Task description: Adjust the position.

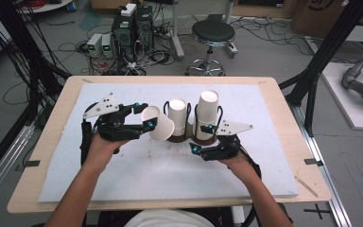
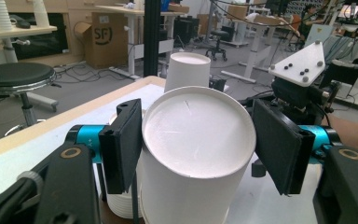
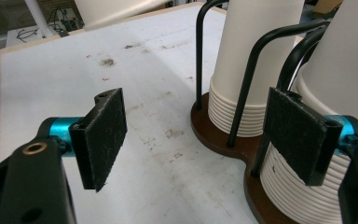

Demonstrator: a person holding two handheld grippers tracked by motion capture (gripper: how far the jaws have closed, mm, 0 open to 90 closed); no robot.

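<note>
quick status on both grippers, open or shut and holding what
Left gripper: shut on a white paper cup, held tilted, away from the cup holder.
Right gripper: open, holding nothing, jaws apart beside the cup holder's base.

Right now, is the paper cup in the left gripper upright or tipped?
Tipped. In the high view the cup leans sideways between the left gripper's pads, upside down, closed base toward that gripper's camera.

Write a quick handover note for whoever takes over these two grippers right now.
Left gripper: jaws around a single white paper cup, tilted, beside the dark brown wooden cup holder; whether they grip it, I cannot tell.
Right gripper: jaws open, holding nothing, at the holder's base by the right stack of white paper cups.
Middle stack sits in the holder.
Done: one cup is off the stacks.
Left: probably place that cup.
</note>
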